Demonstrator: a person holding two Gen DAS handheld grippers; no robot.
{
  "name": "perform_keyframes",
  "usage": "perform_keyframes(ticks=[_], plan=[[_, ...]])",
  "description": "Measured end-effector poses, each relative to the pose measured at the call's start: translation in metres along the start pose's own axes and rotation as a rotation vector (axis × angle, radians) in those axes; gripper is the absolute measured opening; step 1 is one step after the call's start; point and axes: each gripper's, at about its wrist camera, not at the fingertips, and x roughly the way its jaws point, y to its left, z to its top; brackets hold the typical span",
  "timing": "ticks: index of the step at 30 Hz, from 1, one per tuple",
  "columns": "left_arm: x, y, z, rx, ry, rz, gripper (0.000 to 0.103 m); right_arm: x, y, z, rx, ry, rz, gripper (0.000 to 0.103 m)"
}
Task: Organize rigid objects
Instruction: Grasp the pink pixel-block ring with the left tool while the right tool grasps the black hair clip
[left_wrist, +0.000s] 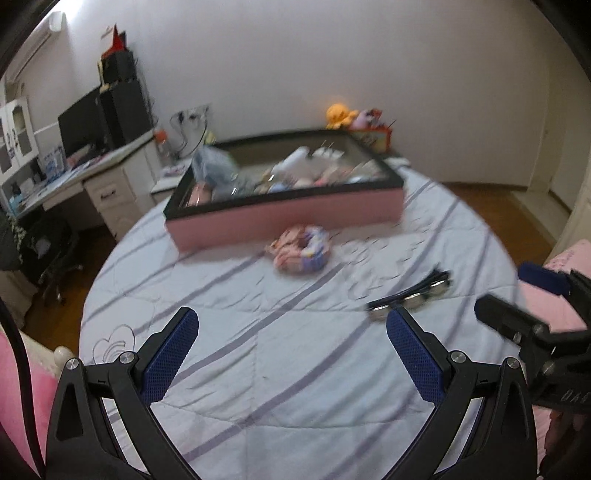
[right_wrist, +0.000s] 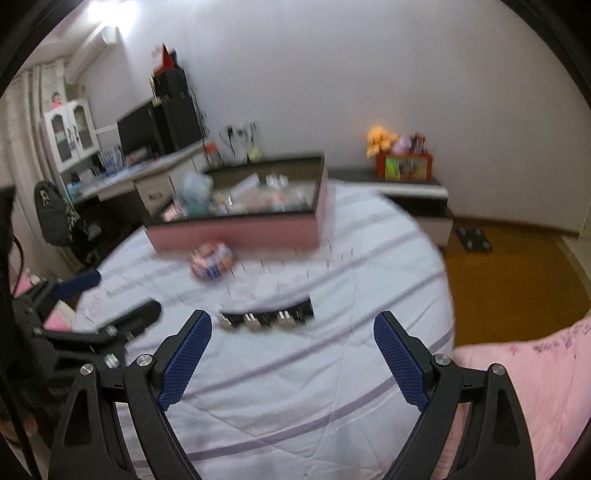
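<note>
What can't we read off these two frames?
- Pink box contents: motion-blurred in both wrist views, items not identifiable.
- Dark strip with shiny parts: blurred; what it is stays unclear.
- Small pink-purple object: blurred.
- Right gripper in left view: cut off by the frame edge.

Both wrist views downward over bed (left_wrist: 258, 350)

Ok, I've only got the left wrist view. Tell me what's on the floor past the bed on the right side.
Observer: A small dark flat scale-like thing lies on the wooden floor, near the low cabinet.
Operator: Say what stands on that cabinet.
Observer: A red box with an orange plush toy beside it.
Operator: Describe the black strip fully.
Observer: The black strip carries a row of shiny metal pieces and lies in front of the open right gripper, untouched.
</note>
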Motion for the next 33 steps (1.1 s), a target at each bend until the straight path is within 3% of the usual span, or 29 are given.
perform_keyframes(ticks=[8,15,18,20,21,26,31,32,33], plan=[[0.024,0.021,-0.003,-0.03,0.053,0.028,0.103,0.063,0.009,-0.007,-0.039,0.15,0.019,0.091],[0.046,0.029,0.005,-0.051,0.084,0.001,0.103,0.098,0.028,0.007,-0.163,0.23,-0.036,0.091],[0.057,0.028,0.012,-0.05,0.095,-0.018,0.103,0.101,0.026,0.011,-0.176,0.227,-0.022,0.091],[0.065,0.025,0.018,-0.039,0.105,-0.028,0.103,0.099,0.022,0.011,-0.175,0.216,-0.012,0.086],[0.07,0.023,0.022,-0.039,0.109,-0.036,0.103,0.098,0.019,0.012,-0.168,0.206,-0.011,0.078],[0.095,0.009,0.041,-0.022,0.139,-0.07,0.103,0.097,0.005,0.017,-0.128,0.189,0.012,0.078],[0.122,-0.007,0.053,0.02,0.184,-0.042,0.102,0.102,-0.01,0.025,-0.089,0.172,-0.002,0.078],[0.126,-0.007,0.055,0.016,0.189,-0.041,0.101,0.102,-0.014,0.026,-0.078,0.17,-0.002,0.078],[0.131,-0.006,0.056,0.004,0.184,-0.056,0.092,0.101,-0.016,0.027,-0.07,0.167,0.003,0.078]])
